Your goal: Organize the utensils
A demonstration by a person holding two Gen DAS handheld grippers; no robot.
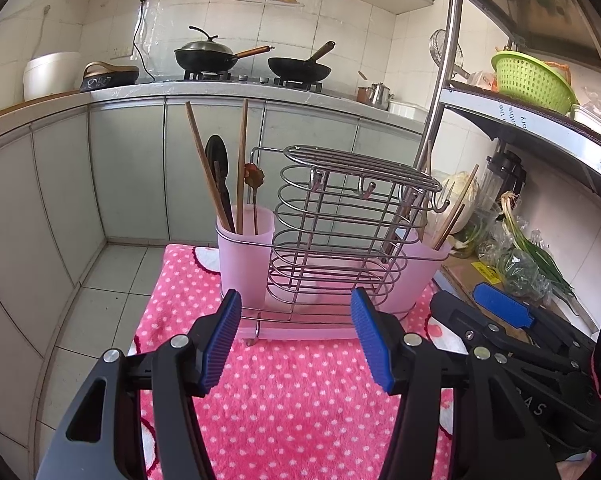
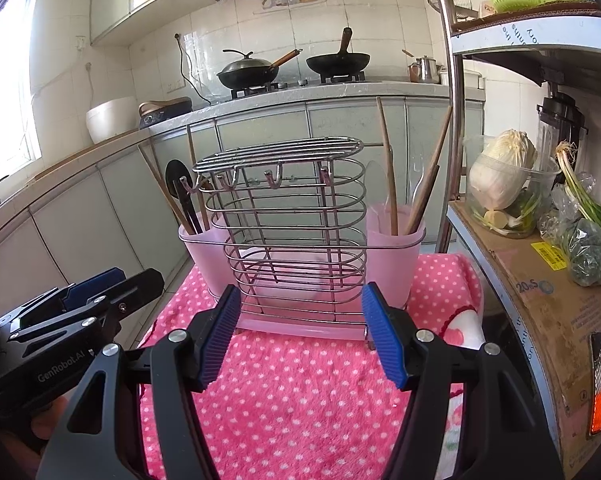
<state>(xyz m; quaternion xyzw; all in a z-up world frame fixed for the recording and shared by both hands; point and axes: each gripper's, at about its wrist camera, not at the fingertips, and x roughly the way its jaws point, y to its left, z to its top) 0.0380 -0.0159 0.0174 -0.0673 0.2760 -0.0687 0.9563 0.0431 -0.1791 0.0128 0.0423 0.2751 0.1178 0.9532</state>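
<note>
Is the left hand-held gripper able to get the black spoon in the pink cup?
Probably yes. The left hand-held gripper is open and empty, and the black spoon sticks up above the pink cup, nothing blocking it.

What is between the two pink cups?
The wire rack stands between the left cup and the right cup, clearest in the right wrist view.

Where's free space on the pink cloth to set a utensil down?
Free: the polka-dot cloth in front of the utensil rack, between its base and the open left tongs and right tongs. The wire centre basket looks empty. Crowded: left pink cup with chopsticks and spoons, right pink cup, and the vegetable shelf alongside.
</note>
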